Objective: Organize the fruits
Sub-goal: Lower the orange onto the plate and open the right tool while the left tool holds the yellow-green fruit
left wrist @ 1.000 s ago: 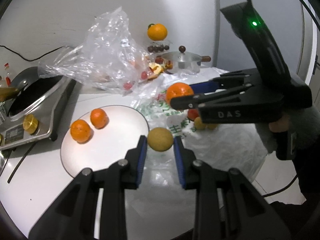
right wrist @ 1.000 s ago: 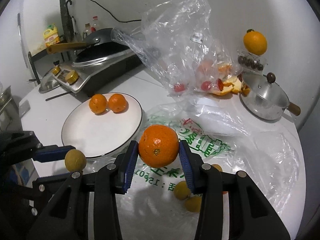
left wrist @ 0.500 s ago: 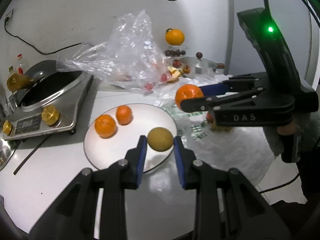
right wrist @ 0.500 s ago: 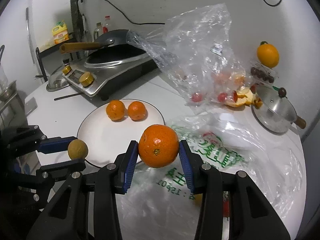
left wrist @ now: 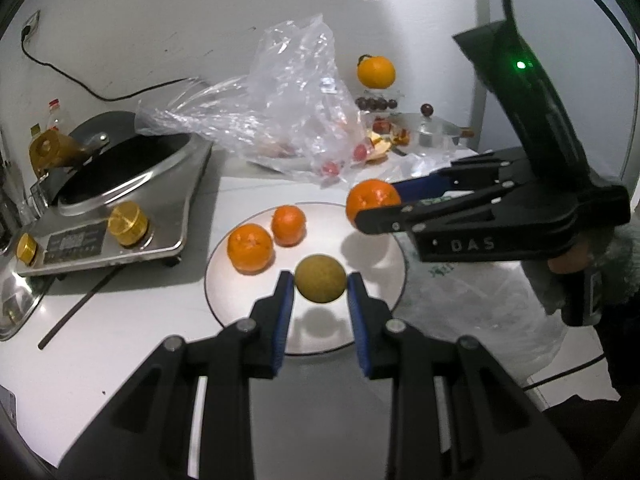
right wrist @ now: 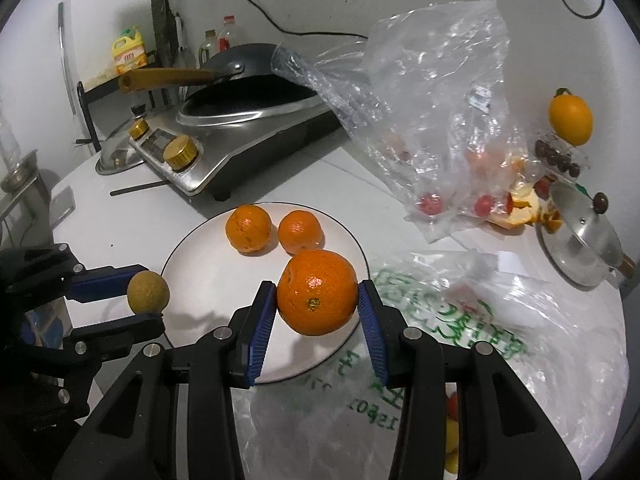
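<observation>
A white plate [left wrist: 372, 248] [right wrist: 208, 276] with a dark rim lies on the white counter, and two small oranges [left wrist: 251, 248] [right wrist: 248, 228] rest on its far side. My left gripper [left wrist: 320, 292] [right wrist: 146, 300] is shut on a small yellow-green round fruit [left wrist: 320, 278] [right wrist: 148, 293] and hovers over the plate's near part. My right gripper [right wrist: 318, 304] [left wrist: 378, 206] is shut on a larger orange [right wrist: 317, 292] [left wrist: 372, 202], held above the plate's right edge.
A steel cooker with a black pan [left wrist: 116, 184] [right wrist: 240, 128] stands left of the plate. A crumpled clear bag [left wrist: 296, 112] [right wrist: 432, 112] with small red fruits lies behind it. A printed plastic bag [right wrist: 480, 320] covers the counter at right, near a lidded pot [right wrist: 580, 236].
Both grippers have moved left with their fruits, from over the printed bag and the plate's edge to above the plate. Neither grip has changed.
</observation>
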`<state>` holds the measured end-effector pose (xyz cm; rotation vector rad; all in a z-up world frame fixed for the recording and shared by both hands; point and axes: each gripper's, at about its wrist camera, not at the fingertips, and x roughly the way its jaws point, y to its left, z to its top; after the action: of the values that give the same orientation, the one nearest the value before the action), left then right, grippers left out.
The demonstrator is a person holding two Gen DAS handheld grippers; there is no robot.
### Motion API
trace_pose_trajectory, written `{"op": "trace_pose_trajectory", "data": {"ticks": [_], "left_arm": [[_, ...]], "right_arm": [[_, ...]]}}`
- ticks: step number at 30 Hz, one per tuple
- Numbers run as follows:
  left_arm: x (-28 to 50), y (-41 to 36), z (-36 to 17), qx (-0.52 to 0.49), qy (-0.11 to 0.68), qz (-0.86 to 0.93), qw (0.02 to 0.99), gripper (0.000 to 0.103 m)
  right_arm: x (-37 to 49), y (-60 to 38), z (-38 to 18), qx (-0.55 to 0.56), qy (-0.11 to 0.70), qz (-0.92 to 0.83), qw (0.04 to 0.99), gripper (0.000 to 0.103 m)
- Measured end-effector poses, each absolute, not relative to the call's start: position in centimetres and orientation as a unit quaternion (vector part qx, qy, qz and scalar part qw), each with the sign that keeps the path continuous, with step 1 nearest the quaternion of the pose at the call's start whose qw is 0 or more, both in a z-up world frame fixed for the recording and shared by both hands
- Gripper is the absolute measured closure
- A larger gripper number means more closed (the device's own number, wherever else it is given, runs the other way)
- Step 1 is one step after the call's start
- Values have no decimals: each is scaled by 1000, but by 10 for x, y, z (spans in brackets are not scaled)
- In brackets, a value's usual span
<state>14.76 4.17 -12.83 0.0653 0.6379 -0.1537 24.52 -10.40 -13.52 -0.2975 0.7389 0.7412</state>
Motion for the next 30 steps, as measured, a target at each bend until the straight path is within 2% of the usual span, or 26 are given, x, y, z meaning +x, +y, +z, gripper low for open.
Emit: {"op": "trace_pose_trajectory", "data": {"ticks": [30], "left_arm": [[171,65,-145,15,331,-65,941,75]], "right_arm": [[281,-64,-175,-184,377,324,848,58]]}}
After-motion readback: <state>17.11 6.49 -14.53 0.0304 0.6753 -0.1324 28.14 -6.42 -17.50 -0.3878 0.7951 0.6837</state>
